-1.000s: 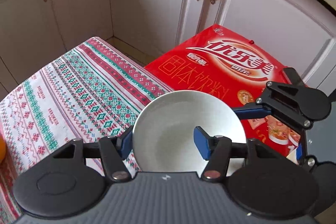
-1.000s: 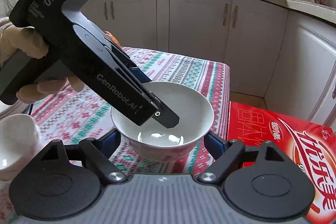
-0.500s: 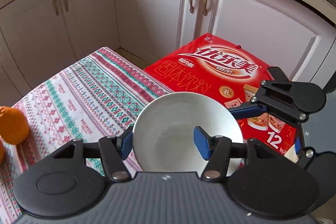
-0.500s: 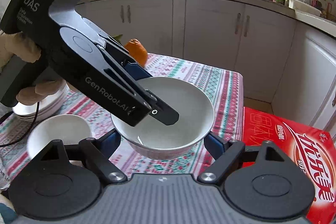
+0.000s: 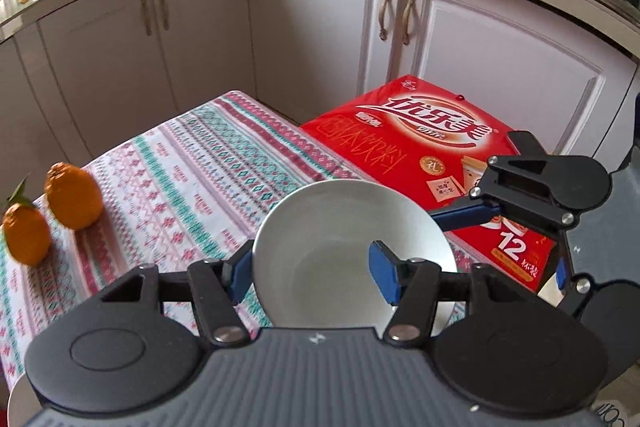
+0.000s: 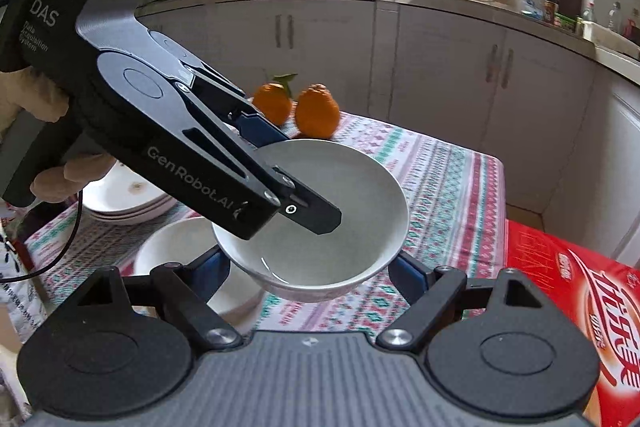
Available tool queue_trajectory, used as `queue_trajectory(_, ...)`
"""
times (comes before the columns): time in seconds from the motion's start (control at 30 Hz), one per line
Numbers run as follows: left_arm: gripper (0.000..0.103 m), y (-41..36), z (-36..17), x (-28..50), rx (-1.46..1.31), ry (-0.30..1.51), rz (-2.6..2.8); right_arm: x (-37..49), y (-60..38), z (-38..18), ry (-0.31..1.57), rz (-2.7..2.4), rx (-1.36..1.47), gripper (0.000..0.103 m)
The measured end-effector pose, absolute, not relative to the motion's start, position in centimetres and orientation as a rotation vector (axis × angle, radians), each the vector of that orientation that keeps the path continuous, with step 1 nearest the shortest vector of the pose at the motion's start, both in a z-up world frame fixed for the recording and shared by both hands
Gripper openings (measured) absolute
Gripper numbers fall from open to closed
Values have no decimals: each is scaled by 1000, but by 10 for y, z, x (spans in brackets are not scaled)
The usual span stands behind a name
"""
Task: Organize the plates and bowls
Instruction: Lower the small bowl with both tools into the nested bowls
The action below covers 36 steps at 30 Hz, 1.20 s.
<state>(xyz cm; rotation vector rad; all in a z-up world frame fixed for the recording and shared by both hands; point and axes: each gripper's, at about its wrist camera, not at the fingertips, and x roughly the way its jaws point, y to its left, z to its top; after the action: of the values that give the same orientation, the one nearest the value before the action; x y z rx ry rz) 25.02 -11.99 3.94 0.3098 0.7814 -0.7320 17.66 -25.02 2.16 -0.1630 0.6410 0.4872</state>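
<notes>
The left gripper (image 5: 310,273) pinches the rim of a white bowl (image 5: 344,227), one blue finger (image 5: 382,277) inside the bowl and the other outside its left wall; the bowl sits at lower centre of the left wrist view, held above the edge of a patterned tablecloth (image 5: 192,179). In the right wrist view the same bowl (image 6: 352,211) is at centre, clear of the cloth (image 6: 444,179), with the left gripper (image 6: 296,199) reaching down into it from the upper left. The right gripper (image 6: 308,271) has its fingers spread wide on either side of the bowl's base; whether they touch it cannot be told. At lower left of that view a second white bowl (image 6: 176,247) rests on the cloth, partly under the held one, and behind it lies a stack of plates (image 6: 128,199). Two oranges (image 6: 296,107) stand together near the far edge of the cloth. A red box (image 5: 420,143) lies just beside the table at the right, below white cabinets (image 5: 320,27).
</notes>
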Motion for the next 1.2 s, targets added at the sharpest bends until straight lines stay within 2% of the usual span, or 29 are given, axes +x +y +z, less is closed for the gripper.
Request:
queue_trajectory(0.53, 59, -69, 37, 229, 252, 780, -629, 168, -204, 21, 649, 596, -208, 89)
queue_trajectory(1.2, 59, -55, 4, 224, 201, 854, -610, 171, -194, 1, 739, 651, -211, 89)
